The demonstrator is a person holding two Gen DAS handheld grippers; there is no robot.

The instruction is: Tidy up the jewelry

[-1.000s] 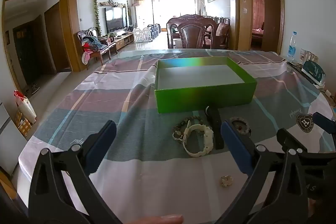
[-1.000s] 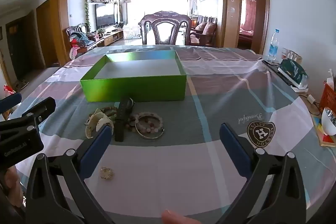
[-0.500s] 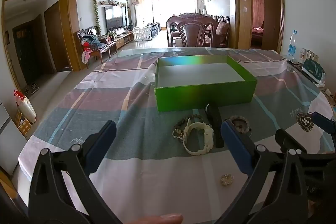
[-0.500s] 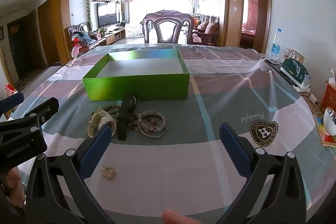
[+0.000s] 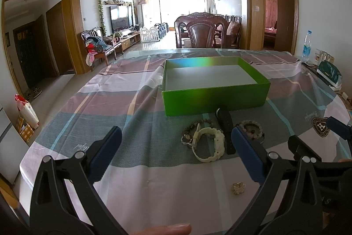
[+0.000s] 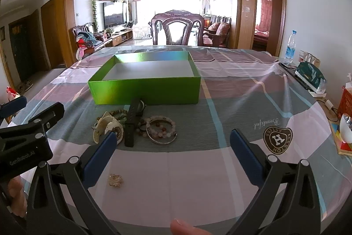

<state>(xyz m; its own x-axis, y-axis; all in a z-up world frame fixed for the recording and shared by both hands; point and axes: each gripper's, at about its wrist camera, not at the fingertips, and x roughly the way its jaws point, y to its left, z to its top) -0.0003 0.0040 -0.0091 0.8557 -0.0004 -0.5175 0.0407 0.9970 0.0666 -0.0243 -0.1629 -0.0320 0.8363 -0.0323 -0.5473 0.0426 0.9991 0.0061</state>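
Note:
An empty green box (image 5: 216, 98) (image 6: 145, 90) stands on the table. In front of it lies a pile of jewelry: a cream watch (image 5: 209, 144) (image 6: 107, 128), a black watch (image 5: 226, 124) (image 6: 132, 122), a brown bead bracelet (image 5: 191, 127) and pink bead bracelets with a silver bangle (image 6: 161, 129) (image 5: 252, 128). A small gold brooch (image 5: 238, 188) (image 6: 115, 180) lies nearer to me. My left gripper (image 5: 176, 150) hovers open just short of the pile. My right gripper (image 6: 172, 151) is open too, to the right of the pile, with nothing between its fingers.
A striped cloth (image 6: 231, 85) covers the table. At the right edge stand a water bottle (image 6: 290, 47), a green pouch (image 6: 310, 76), a red basket (image 6: 345, 102) and a white bowl (image 6: 345, 128). A dark wooden chair (image 6: 177, 28) is behind the table.
Both grippers have crept slightly forward toward the jewelry pile; both stay open. The jewelry and the box have not moved.

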